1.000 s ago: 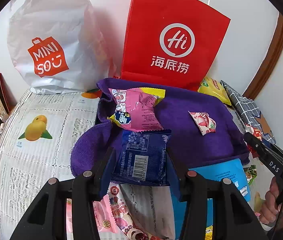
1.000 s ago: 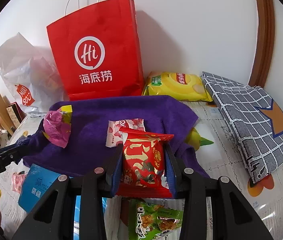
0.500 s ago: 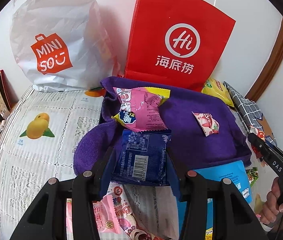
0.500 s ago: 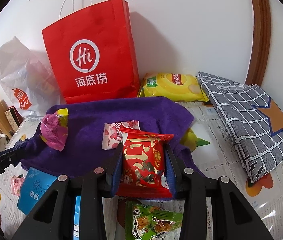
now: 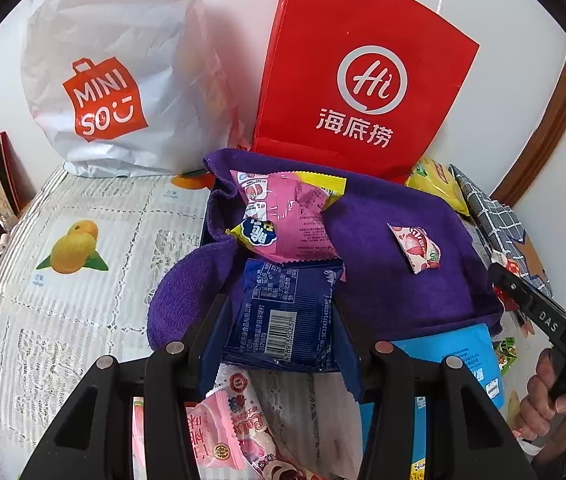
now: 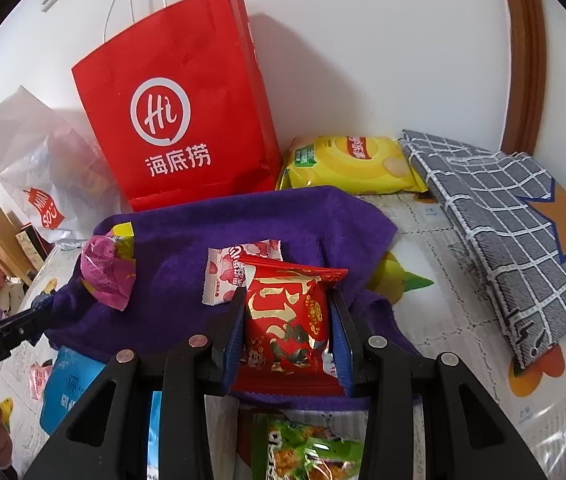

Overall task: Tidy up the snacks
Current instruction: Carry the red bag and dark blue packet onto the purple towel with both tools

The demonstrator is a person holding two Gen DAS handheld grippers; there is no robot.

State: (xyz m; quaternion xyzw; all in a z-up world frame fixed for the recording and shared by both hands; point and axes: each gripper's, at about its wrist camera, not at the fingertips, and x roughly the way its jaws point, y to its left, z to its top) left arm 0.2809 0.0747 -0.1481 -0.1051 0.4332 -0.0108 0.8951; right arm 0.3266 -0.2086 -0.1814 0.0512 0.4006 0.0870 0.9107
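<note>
Left gripper (image 5: pixel 281 312) is clamping a dark blue snack packet (image 5: pixel 287 316) over the near left edge of the purple towel (image 5: pixel 395 280), just below the pink snack bag (image 5: pixel 287 216) lying on it. Right gripper (image 6: pixel 287 320) is pinching a red snack packet (image 6: pixel 287 320) over the towel's near right edge, touching the white strawberry packet (image 6: pixel 227 272) behind it, with the red paper bag (image 6: pixel 179 116) standing behind the towel.
</note>
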